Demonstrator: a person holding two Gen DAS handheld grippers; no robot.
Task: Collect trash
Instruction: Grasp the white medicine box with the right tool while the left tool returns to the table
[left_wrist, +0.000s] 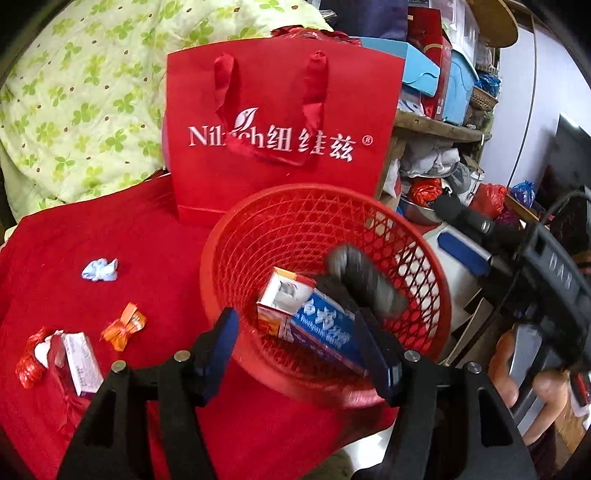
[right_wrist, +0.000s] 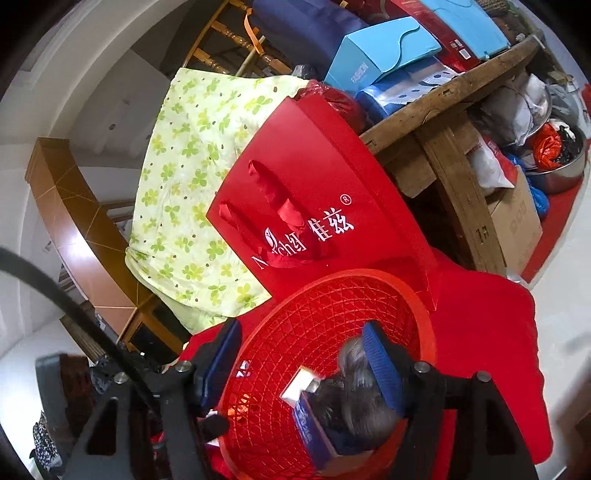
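Observation:
A red mesh basket (left_wrist: 369, 206) stands on a red cloth (left_wrist: 110, 236) and holds a blue toothpaste box (left_wrist: 314, 321) and a blurred grey object (left_wrist: 365, 284). My left gripper (left_wrist: 299, 350) is open over the basket's near rim. Left of it on the cloth lie a pale blue wrapper (left_wrist: 99, 269), an orange wrapper (left_wrist: 123, 326), a red wrapper (left_wrist: 31, 360) and a small white box (left_wrist: 83, 363). In the right wrist view my right gripper (right_wrist: 303, 369) is open above the basket (right_wrist: 295, 306), over the grey object (right_wrist: 362, 398) and the box (right_wrist: 314, 424).
A red paper bag (left_wrist: 280, 133) stands behind the basket. A green-patterned quilt (left_wrist: 74, 92) lies at the back left. A cluttered wooden shelf (left_wrist: 439, 129) with boxes and bags is at the right. The other hand-held gripper's body (left_wrist: 546, 266) shows at right.

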